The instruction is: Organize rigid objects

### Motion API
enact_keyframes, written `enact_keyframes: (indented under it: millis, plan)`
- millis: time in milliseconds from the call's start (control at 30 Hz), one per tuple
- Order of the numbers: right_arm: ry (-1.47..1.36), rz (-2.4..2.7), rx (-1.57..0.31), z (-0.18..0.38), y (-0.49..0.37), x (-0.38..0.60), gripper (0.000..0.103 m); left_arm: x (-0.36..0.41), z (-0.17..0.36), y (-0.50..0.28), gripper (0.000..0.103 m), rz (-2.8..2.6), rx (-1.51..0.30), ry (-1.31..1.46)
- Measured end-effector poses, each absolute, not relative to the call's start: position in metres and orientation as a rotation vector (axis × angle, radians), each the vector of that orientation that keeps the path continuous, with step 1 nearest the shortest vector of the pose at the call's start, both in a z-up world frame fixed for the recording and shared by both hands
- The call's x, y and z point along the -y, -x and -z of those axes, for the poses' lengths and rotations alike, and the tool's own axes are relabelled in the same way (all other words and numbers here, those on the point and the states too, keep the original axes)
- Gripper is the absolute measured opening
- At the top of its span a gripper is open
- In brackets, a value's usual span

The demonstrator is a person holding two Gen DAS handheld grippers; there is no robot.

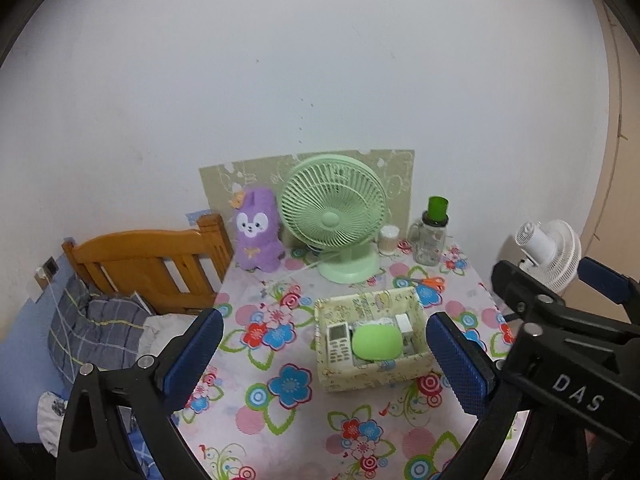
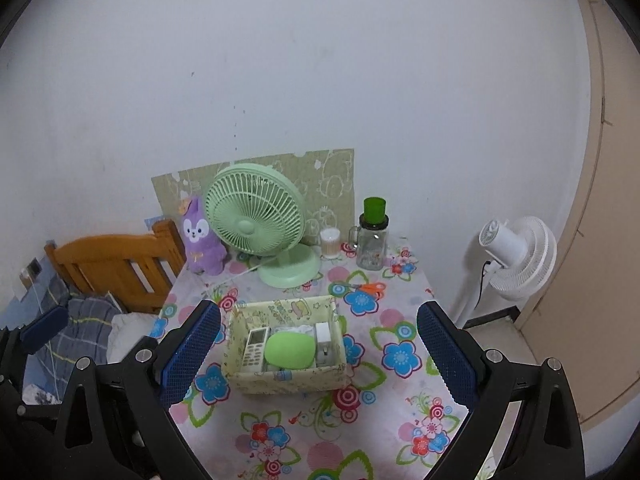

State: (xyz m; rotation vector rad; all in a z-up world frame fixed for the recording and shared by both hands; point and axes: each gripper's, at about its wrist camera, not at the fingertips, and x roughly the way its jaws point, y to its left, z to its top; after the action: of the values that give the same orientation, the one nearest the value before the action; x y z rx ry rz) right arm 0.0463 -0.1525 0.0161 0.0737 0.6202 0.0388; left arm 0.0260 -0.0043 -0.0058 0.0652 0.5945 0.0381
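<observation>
Right wrist view shows both grippers, right (image 2: pixel 318 354) and left (image 1: pixel 324 356), spread wide around mid-frame storage box (image 2: pixel 256 384).

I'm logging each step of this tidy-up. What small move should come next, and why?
Probably bring the right gripper toward the scissors. They lie loose on the table behind the box, which already holds the remote, and both grippers are open and empty.
</observation>
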Motion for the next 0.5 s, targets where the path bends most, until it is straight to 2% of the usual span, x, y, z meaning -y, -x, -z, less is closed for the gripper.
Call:
enact_keyframes:
  millis: [500]
  plan:
    - [-0.087,-0.023,-0.593,-0.026,-0.035,0.167,0.102,-0.008,-0.003,-0.02,0.103,-0.066,-0.6,-0.022]
